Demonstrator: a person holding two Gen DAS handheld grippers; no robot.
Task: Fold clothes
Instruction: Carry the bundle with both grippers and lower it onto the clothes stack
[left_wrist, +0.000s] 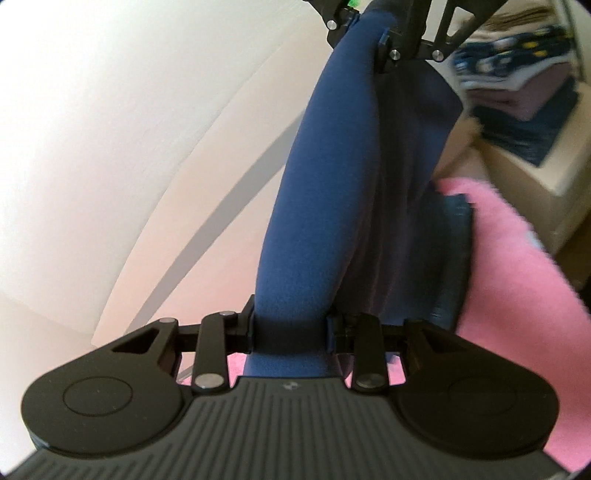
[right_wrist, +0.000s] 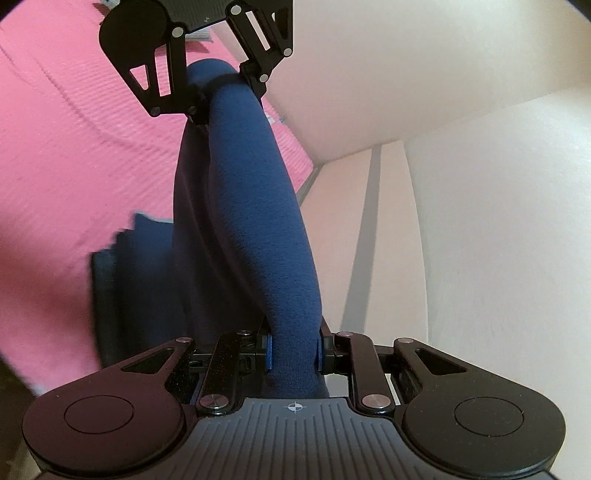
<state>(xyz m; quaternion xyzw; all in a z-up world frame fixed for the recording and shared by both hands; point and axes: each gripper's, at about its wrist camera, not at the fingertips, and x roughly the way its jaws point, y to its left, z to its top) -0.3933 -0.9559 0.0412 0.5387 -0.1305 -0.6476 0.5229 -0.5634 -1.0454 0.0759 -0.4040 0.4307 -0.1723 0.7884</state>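
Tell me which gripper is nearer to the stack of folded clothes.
Right. The right gripper clamps the blue garment close to the stack of folded clothes; the left gripper clamps the garment's opposite end, farther from it.

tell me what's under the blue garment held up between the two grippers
Under the blue garment, clamped by the left gripper and right gripper, lies a pink cover. What the hanging cloth covers cannot be seen.

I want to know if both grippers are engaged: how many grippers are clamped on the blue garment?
2. The left gripper pinches one end of the blue garment; the right gripper pinches the other end, the cloth stretched between them above the pink surface.
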